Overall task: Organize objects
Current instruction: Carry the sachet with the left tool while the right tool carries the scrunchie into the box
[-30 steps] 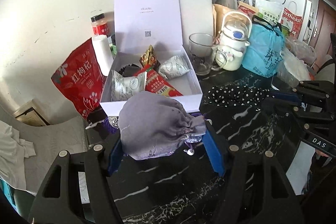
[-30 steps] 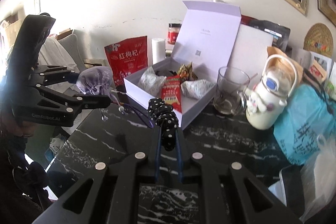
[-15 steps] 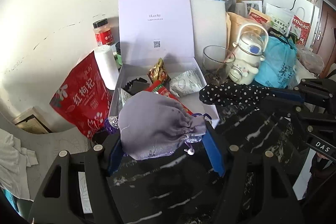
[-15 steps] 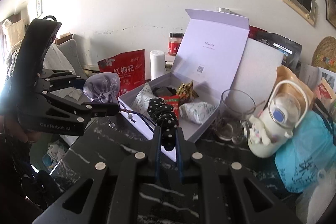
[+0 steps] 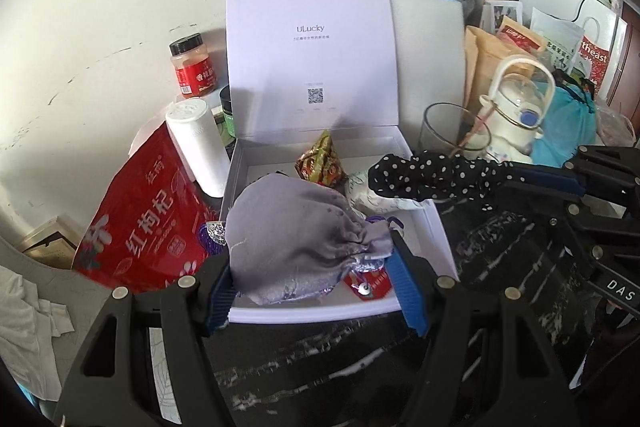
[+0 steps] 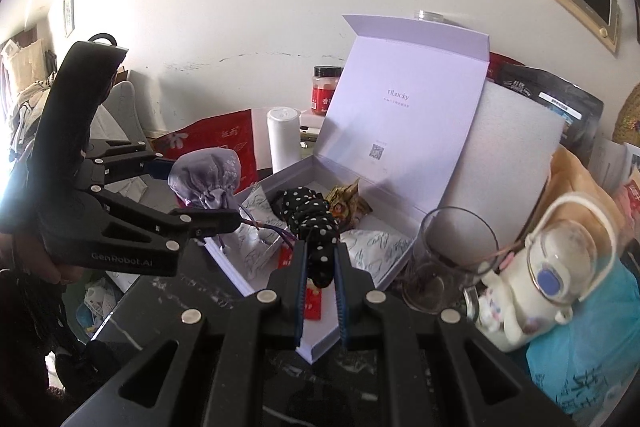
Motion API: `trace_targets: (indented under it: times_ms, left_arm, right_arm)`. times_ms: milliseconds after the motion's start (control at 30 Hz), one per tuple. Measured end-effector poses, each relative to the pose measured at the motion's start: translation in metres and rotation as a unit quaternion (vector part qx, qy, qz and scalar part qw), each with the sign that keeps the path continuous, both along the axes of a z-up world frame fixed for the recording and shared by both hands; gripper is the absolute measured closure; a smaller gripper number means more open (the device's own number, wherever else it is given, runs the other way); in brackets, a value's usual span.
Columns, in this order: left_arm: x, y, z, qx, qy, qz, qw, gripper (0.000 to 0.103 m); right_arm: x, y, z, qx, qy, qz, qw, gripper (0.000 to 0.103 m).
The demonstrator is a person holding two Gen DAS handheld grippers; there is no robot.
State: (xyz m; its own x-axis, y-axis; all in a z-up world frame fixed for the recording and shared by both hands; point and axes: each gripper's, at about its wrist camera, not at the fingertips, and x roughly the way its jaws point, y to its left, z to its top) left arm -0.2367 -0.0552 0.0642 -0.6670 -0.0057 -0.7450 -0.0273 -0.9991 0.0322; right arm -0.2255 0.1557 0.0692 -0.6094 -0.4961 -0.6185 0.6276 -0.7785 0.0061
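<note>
My left gripper point(image 5: 312, 267) is shut on a grey-lilac drawstring pouch point(image 5: 296, 235) and holds it over the front left of the open white gift box point(image 5: 436, 227). The pouch also shows in the right wrist view point(image 6: 208, 179). My right gripper point(image 6: 320, 259) is shut on a black polka-dot fabric scrunchie point(image 6: 312, 223) and holds it over the box point(image 6: 384, 279); the scrunchie shows in the left wrist view point(image 5: 432, 175) above the box's right side. The box holds snack packets and a red packet point(image 5: 368, 283).
A red goji bag point(image 5: 148, 223), a white cylinder point(image 5: 196, 143) and a red spice jar point(image 5: 192, 67) stand left of the box. A glass cup point(image 6: 448, 251), a white kettle-shaped bottle point(image 6: 548, 267) and a blue bag point(image 6: 592, 347) are on the right. The black marble tabletop point(image 5: 320, 359) lies in front.
Both grippers moved forward with their loads, from above the tabletop in front of the box to over the box interior.
</note>
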Motion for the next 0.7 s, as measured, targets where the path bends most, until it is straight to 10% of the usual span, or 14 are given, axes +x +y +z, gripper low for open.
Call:
trace_targets:
  times_ms: [700]
  left_arm:
    - [-0.092, -0.033, -0.007, -0.021, 0.002, 0.024, 0.9995, 0.037]
  right_arm:
    - [-0.073, -0.033, -0.002, 0.011, -0.002, -0.006, 1.000, 0.091]
